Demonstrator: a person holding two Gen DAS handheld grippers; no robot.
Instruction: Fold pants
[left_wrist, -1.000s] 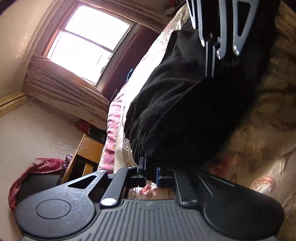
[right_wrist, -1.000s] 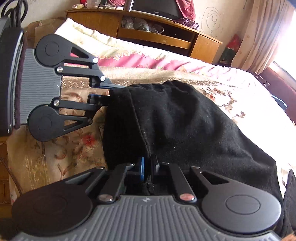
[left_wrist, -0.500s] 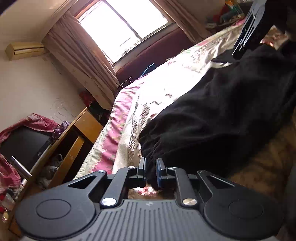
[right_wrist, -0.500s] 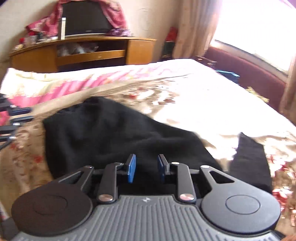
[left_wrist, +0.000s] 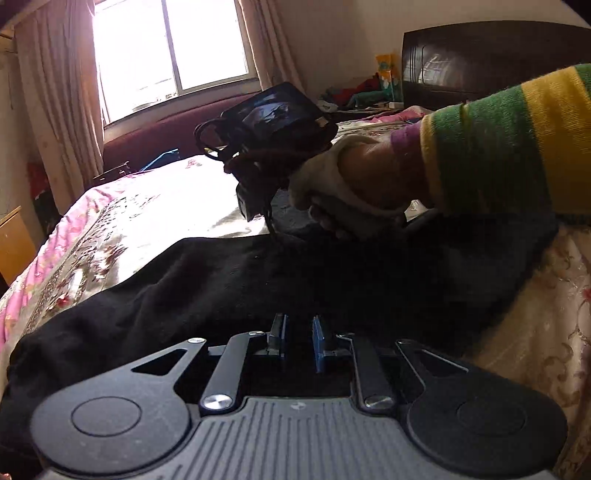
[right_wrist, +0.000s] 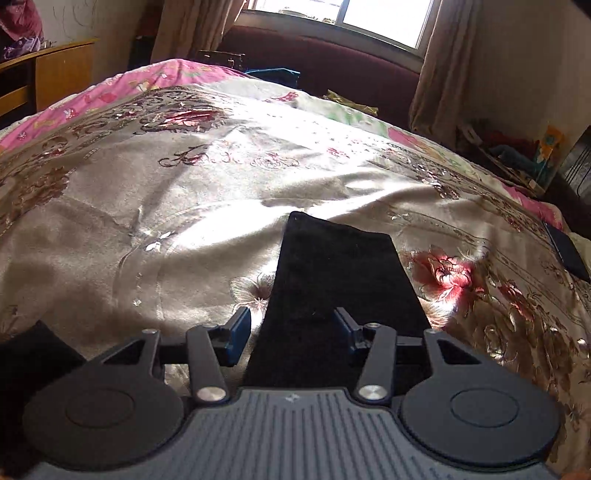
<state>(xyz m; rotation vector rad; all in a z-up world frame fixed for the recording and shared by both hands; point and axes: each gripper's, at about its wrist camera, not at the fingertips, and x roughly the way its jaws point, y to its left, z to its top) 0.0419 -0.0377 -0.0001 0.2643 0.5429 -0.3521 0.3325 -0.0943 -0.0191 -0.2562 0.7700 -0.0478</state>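
Black pants (left_wrist: 258, 280) lie spread on a floral bedspread (left_wrist: 155, 206). My left gripper (left_wrist: 298, 338) hovers just above the wide part of the pants, jaws a little apart and empty. In the right wrist view one black pant leg (right_wrist: 336, 273) stretches away from me over the bedspread (right_wrist: 184, 192). My right gripper (right_wrist: 291, 328) is wide open and empty, with the leg lying between and below its fingers. In the left wrist view the gloved hand (left_wrist: 354, 192) holding the right gripper's body (left_wrist: 269, 129) shows above the pants.
A window (left_wrist: 166, 48) with curtains and a dark red bench stand beyond the bed. A dark headboard (left_wrist: 491, 59) is at the right. A wooden cabinet (right_wrist: 48, 77) stands left of the bed. A dark flat object (right_wrist: 569, 254) lies on the bed's right edge.
Both grippers let go of the pants and opened. The left gripper swung round to face across the pants. The right gripper moved along to the pant leg and opened wide.
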